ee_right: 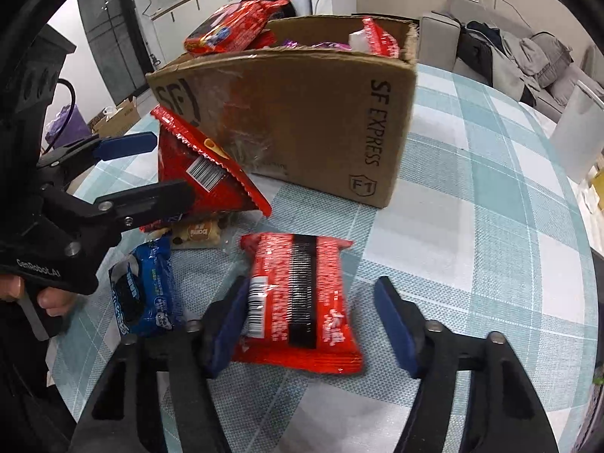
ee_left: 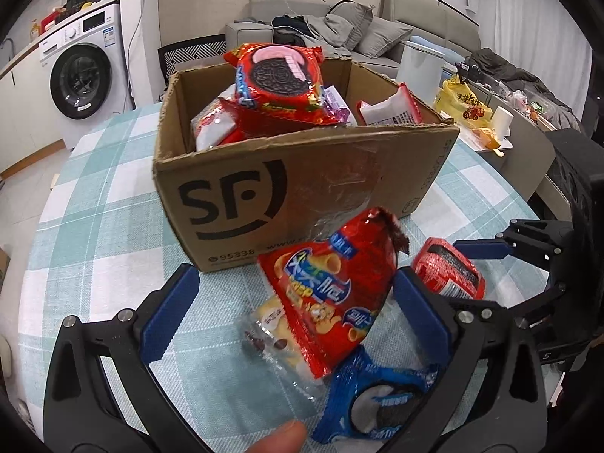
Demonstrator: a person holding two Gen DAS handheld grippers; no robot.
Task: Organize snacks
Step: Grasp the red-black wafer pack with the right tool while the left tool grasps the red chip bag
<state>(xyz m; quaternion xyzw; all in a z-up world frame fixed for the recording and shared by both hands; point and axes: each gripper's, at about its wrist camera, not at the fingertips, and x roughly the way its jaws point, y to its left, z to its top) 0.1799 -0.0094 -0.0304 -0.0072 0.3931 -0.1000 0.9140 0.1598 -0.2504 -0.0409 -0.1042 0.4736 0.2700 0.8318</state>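
An SF cardboard box [ee_left: 234, 188] [ee_right: 313, 113] stands on the checked tablecloth, heaped with snack packs, a red Oreo pack [ee_left: 279, 79] on top. A red snack bag [ee_left: 332, 294] [ee_right: 211, 173] leans on the box front. My left gripper [ee_left: 298, 275] [ee_right: 173, 164] is open around it, pads apart from it. A flat red packet [ee_right: 298, 302] [ee_left: 449, 271] lies between the pads of my right gripper [ee_right: 313, 321]. The left pad touches its edge and the right pad stands clear, so it is open. A blue Oreo pack [ee_left: 373, 404] [ee_right: 143, 294] and a clear-wrapped cake [ee_left: 271, 332] [ee_right: 196, 232] lie beside them.
The checked tablecloth [ee_right: 472, 207] runs wide to the right of the box. A washing machine [ee_left: 83, 75], a grey sofa [ee_left: 339, 26], a white bin [ee_left: 419, 64] and a yellow bag [ee_left: 464, 105] stand beyond the table. A thumb [ee_left: 279, 438] shows at the bottom edge.
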